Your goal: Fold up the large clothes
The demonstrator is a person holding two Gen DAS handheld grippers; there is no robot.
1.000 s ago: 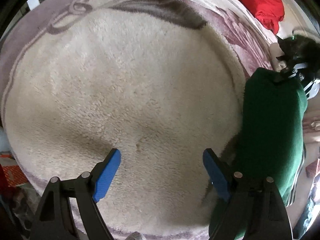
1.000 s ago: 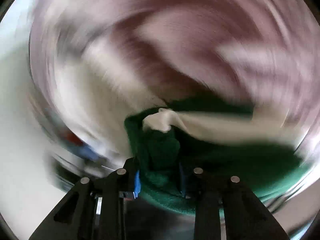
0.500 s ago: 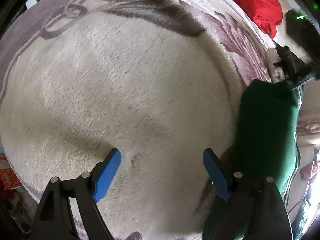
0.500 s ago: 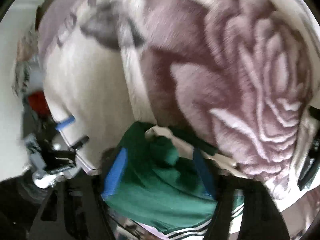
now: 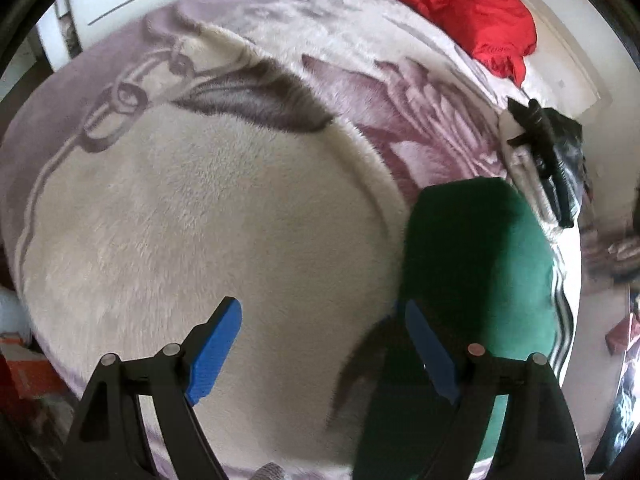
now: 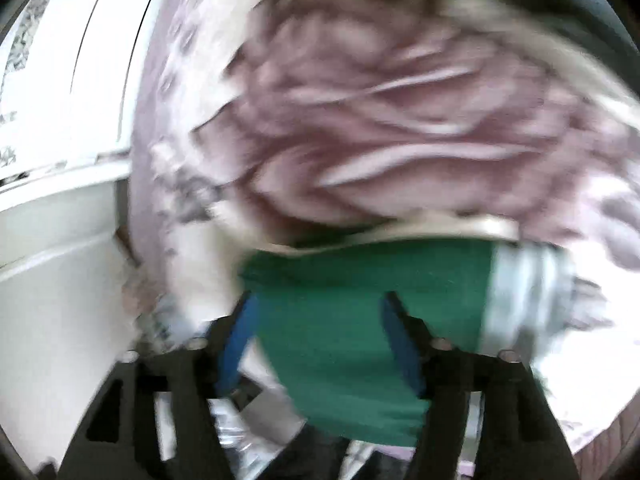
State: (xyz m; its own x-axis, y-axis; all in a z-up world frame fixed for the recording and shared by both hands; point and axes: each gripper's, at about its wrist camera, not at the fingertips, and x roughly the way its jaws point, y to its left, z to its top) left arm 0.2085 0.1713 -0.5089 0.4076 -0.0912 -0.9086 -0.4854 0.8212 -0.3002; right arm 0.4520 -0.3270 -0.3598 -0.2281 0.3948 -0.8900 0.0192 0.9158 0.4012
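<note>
Left wrist view looks down on a bed covered by a plush blanket (image 5: 208, 208), cream in the middle with mauve flower patterns toward the far side; the left gripper (image 5: 320, 344) stands released, its blue pads wide apart with only bare blanket between them; the green garment (image 5: 476, 264) lies folded on the blanket at the right, beside and partly behind the right-hand pad, with white stripes along its right edge; beyond its far end the right gripper (image 5: 548, 160) shows as a dark shape near the bed's right side; a red cloth (image 5: 472, 12) lies at the far right corner of the bed.

Right wrist view is blurred; the right gripper (image 6: 320, 340) has its jaws opening, the green garment (image 6: 360, 320) lying between the blue pads but not pinched by them; the striped end sits to the right; the patterned blanket (image 6: 400, 112) fills the far part, and a white cabinet (image 6: 60, 100) stands at the left.
</note>
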